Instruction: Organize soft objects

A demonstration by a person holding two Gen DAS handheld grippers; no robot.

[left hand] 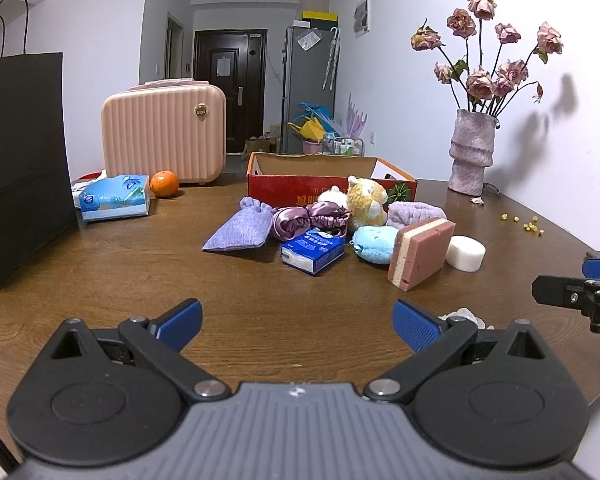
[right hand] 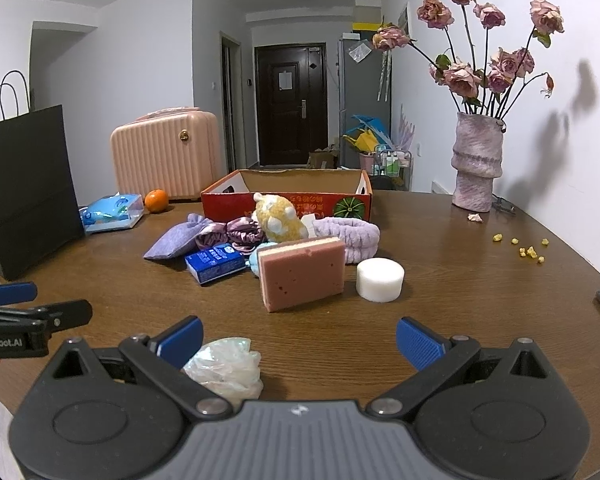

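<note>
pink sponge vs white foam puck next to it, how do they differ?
The pink sponge is a rectangular block; the white foam puck is a short cylinder. The sponge is layered, pink with a cream strip; the puck is plain white. The sponge stands on edge, leaning back on the pile; the puck lies flat, apart from it. The sponge looks larger. Both sit on the wooden table before the red box.

A broad strip of bare wooden worktop (left hand: 300,280) lay between both wide-spread grippers and the heap of soft things, giving open passage forward. The upright pink sponge (right hand: 302,274) and white foam cylinder (right hand: 380,280) stood at the heap's near edge, blocking the way to the red cardboard box (right hand: 286,200) behind. A crumpled clear plastic bag (right hand: 224,368) sat just beside the right gripper's (right hand: 300,338) left finger, and a tall black paper bag (left hand: 22,160) walled off the left side.
</note>
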